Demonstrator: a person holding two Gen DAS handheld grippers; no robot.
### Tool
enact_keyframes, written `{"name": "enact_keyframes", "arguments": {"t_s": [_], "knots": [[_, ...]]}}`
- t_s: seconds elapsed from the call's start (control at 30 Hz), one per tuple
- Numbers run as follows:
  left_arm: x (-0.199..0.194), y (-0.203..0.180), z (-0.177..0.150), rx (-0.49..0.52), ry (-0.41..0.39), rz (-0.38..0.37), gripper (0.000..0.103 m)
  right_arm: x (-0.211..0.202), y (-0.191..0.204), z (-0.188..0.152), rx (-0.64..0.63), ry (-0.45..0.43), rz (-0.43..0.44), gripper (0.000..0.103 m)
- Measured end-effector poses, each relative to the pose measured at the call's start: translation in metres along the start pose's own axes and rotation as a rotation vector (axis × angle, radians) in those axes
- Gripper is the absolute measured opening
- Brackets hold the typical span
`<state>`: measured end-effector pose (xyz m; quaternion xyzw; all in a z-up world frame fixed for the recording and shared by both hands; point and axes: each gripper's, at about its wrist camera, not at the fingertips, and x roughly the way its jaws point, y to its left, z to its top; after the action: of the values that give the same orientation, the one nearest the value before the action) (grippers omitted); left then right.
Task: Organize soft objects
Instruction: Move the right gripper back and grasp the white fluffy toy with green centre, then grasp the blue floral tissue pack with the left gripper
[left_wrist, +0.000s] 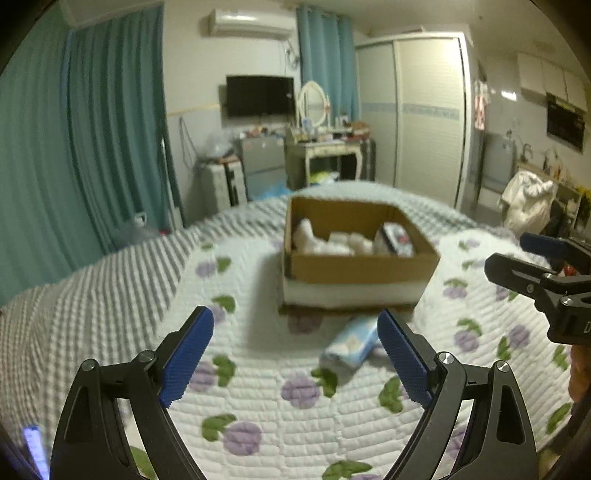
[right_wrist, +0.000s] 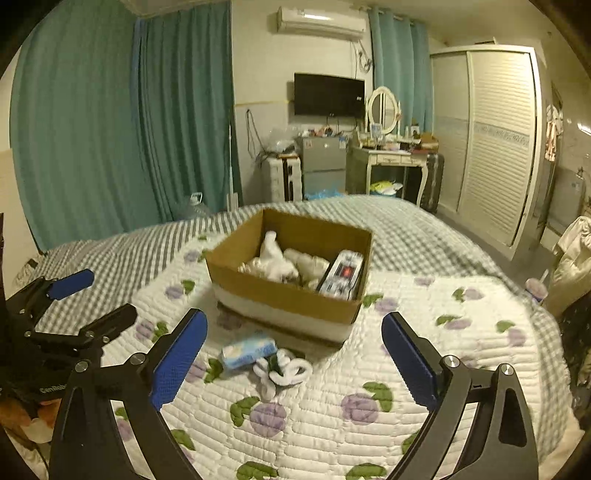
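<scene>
On the bed (right_wrist: 424, 295), w/ a flowered quilt (right_wrist: 332, 424) over a grey checked cover, going L to R: left tool (left_wrist: 295, 354) is held low over the quilt, jaws spread wide, nothing between them; it also shows at the L edge of the right wrist view, just as open. Ahead of it lies a light-blue tissue pack (right_wrist: 249, 349), flat on the quilt, just in front of the box. Touching the pack's R end is a white twisted cloth (right_wrist: 282, 371). Behind both sits an open cardboard box (right_wrist: 280, 291) w/ white soft things (right_wrist: 280, 260) piled in its L and middle part and a printed pack (right_wrist: 341, 278) standing along its R wall. Right tool (right_wrist: 295, 358) hovers above the cloth and pack, jaws wide apart, gripping nothing.
</scene>
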<state>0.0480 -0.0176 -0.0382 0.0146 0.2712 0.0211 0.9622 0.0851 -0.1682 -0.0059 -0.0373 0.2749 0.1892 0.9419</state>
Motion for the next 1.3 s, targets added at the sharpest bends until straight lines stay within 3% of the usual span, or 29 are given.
{"name": "enact_keyframes", "arguments": {"t_s": [0.3, 0.6, 0.8, 0.83, 0.93, 1.13, 1.3], "knots": [[0.051, -0.002, -0.047, 0.013, 0.126, -0.028, 0.092, 0.065, 0.008, -0.048, -0.064, 0.116, 0.027, 0.096], [0.063, 0.003, -0.057, 0.006, 0.172, -0.021, 0.092, 0.112, 0.015, -0.074, -0.132, 0.213, 0.031, 0.095], [0.069, 0.004, -0.06, 0.009, 0.18, -0.031, 0.092, 0.139, 0.018, -0.077, -0.145, 0.253, 0.058, 0.082], [0.07, 0.004, -0.061, 0.01, 0.184, -0.033, 0.092, 0.144, 0.018, -0.078, -0.148, 0.263, 0.06, 0.077], [0.072, 0.002, -0.063, 0.015, 0.192, -0.04, 0.091, 0.153, 0.016, -0.082, -0.133, 0.3, 0.098, 0.047], [0.074, -0.007, -0.063, 0.029, 0.208, -0.078, 0.09, 0.131, 0.01, -0.082, -0.16, 0.271, 0.121, 0.042], [0.086, -0.023, -0.055, 0.036, 0.234, -0.124, 0.09, 0.11, -0.009, -0.072, -0.165, 0.248, 0.078, 0.041]]}}
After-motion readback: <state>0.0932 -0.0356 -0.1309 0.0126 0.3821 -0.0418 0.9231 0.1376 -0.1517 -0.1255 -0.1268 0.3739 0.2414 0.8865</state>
